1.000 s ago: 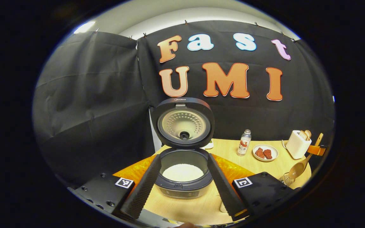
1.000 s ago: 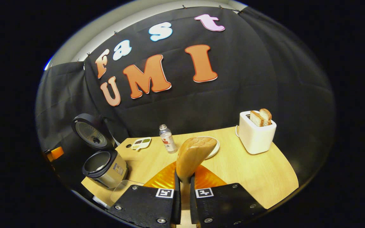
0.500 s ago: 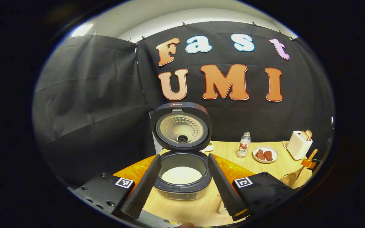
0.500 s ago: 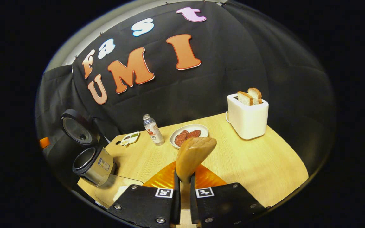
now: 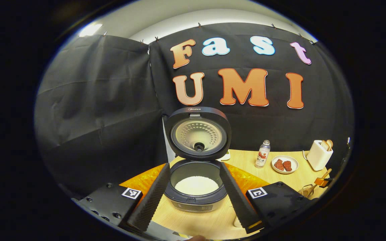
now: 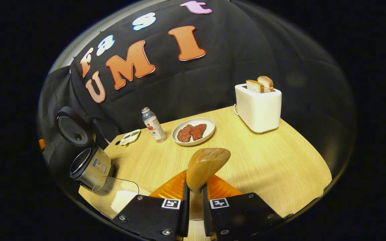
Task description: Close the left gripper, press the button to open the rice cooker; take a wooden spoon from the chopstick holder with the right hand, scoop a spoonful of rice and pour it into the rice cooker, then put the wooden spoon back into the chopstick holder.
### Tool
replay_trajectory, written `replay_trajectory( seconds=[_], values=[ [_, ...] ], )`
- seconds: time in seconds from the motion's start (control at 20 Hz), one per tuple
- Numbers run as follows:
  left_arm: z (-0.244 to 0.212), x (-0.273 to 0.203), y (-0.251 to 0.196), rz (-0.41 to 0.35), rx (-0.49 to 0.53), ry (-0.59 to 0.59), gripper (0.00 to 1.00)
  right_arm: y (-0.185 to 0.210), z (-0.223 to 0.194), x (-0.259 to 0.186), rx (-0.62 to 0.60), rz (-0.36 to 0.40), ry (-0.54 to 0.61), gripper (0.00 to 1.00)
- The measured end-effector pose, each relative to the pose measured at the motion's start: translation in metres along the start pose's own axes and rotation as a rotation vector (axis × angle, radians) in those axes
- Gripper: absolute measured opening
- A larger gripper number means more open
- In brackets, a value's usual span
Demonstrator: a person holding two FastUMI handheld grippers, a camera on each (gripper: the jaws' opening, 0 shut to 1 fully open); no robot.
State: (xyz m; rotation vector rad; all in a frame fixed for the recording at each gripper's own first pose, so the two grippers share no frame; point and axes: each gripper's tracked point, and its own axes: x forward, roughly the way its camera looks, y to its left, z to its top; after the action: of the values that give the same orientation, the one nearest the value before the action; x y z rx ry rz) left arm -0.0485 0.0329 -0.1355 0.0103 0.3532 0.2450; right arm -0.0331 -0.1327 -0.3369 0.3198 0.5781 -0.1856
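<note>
The rice cooker (image 5: 196, 201) stands open in front of my left gripper (image 5: 194, 166), lid (image 5: 198, 134) upright and white rice (image 5: 196, 184) in its pot. The left gripper's fingers are spread wide and hold nothing. My right gripper (image 6: 195, 184) is shut on the neck of the wooden spoon (image 6: 207, 163), whose empty bowl points forward over the table. In the left gripper view the spoon (image 5: 313, 188) is tilted down over the wire chopstick holder (image 5: 304, 190) at the table's right edge. In the right gripper view the cooker (image 6: 87, 165) sits far left.
A clear bowl of rice (image 6: 117, 197) sits by the cooker near the table's front edge. Across the wooden table (image 6: 273, 160) stand a small bottle (image 6: 152, 124), a plate of meat (image 6: 193, 131), a white toaster with bread (image 6: 258, 107) and a small sauce dish (image 6: 130, 136).
My right gripper has gone lower with the spoon and tipped down toward the table; in the left gripper view it sinks toward the wire holder. The left gripper barely moved.
</note>
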Motion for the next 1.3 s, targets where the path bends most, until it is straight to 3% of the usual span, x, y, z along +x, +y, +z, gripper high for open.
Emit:
replay_trajectory(
  seconds=[0.15, 0.25, 0.3, 0.4, 0.6, 0.75, 0.95, 1.05, 1.3],
  values=[
    [0.002, 0.006, -0.005, -0.015, 0.006, -0.002, 1.0, -0.011, -0.004, -0.005, -0.015, -0.034, 0.042, 0.21],
    [0.012, 0.015, -0.006, -0.022, 0.018, -0.017, 0.97, -0.016, 0.004, -0.012, 0.0, -0.052, 0.048, 0.35],
    [0.021, 0.022, -0.008, -0.027, 0.02, -0.027, 0.98, -0.018, 0.01, -0.016, 0.011, -0.062, 0.046, 0.51],
    [0.05, 0.04, -0.004, -0.011, 0.034, -0.072, 1.0, -0.019, 0.024, -0.025, 0.021, -0.069, 0.032, 0.7],
    [0.099, 0.091, -0.001, -0.003, -0.039, -0.111, 0.96, -0.016, 0.055, -0.036, -0.027, -0.074, -0.001, 0.94],
    [0.124, 0.118, 0.014, -0.011, -0.109, -0.098, 0.99, -0.009, 0.086, -0.047, -0.051, -0.076, -0.048, 0.95],
    [0.153, 0.161, 0.03, -0.015, -0.125, -0.078, 0.98, 0.004, 0.119, -0.061, -0.066, -0.07, -0.113, 0.95],
    [0.162, 0.186, 0.013, -0.071, -0.15, -0.051, 0.96, -0.001, 0.122, -0.068, -0.088, -0.068, -0.13, 0.95],
    [0.144, 0.237, -0.011, -0.091, -0.062, 0.077, 1.0, 0.008, 0.128, -0.076, -0.114, -0.061, -0.132, 0.95]
  ],
)
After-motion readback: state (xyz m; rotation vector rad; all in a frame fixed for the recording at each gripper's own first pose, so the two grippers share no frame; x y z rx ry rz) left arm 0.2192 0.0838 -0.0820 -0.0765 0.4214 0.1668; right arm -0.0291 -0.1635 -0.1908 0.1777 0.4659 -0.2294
